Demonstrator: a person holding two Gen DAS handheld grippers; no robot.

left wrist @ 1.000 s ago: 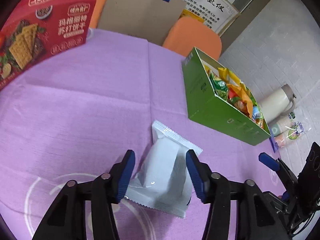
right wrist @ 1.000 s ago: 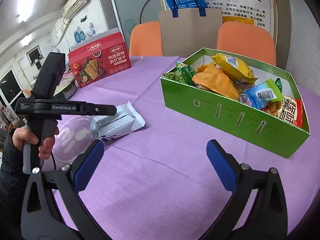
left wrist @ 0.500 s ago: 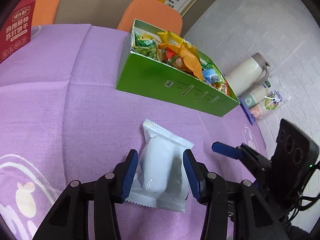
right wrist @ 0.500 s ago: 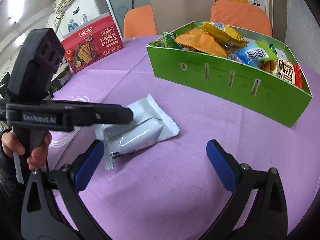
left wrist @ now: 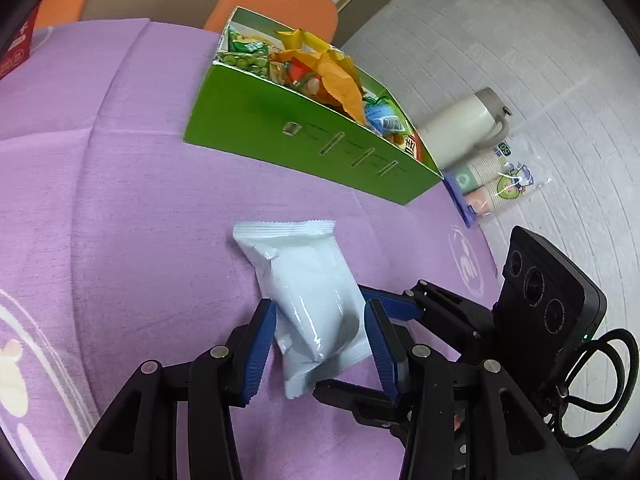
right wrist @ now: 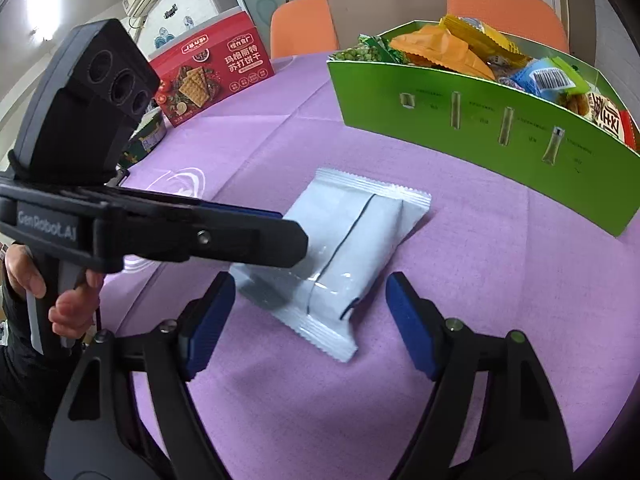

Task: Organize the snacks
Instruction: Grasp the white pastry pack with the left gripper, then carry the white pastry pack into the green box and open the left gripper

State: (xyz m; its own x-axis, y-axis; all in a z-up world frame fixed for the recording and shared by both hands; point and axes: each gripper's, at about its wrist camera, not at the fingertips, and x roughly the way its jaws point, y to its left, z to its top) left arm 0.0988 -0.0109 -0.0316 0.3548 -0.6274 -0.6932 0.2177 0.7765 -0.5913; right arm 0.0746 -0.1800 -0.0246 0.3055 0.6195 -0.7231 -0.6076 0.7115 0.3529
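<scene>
A white sealed snack packet (left wrist: 304, 272) lies on the purple tablecloth (left wrist: 140, 200), just in front of an open green box (left wrist: 300, 120) full of colourful snack bags. My left gripper (left wrist: 320, 336) has its blue pads against both sides of the packet's near end, crumpling it, and the jaws are closing. In the right wrist view the packet (right wrist: 360, 232) lies ahead of my right gripper (right wrist: 310, 324). That gripper's jaws are closing, with the pads still clear of the wrapper. The left gripper's finger (right wrist: 240, 236) crosses over the packet's near end. The green box (right wrist: 480, 132) stands behind.
A red cracker box (right wrist: 212, 72) and a dark green tin (right wrist: 148, 140) stand at the table's far left. A cream flask (left wrist: 460, 132) and a pack of paper cups (left wrist: 492, 184) lie by the wall past the green box. Orange chairs (right wrist: 504, 8) stand behind the table.
The left gripper swung toward the green box with the packet between its pads. The right gripper dropped closer to the packet and its jaws narrowed.
</scene>
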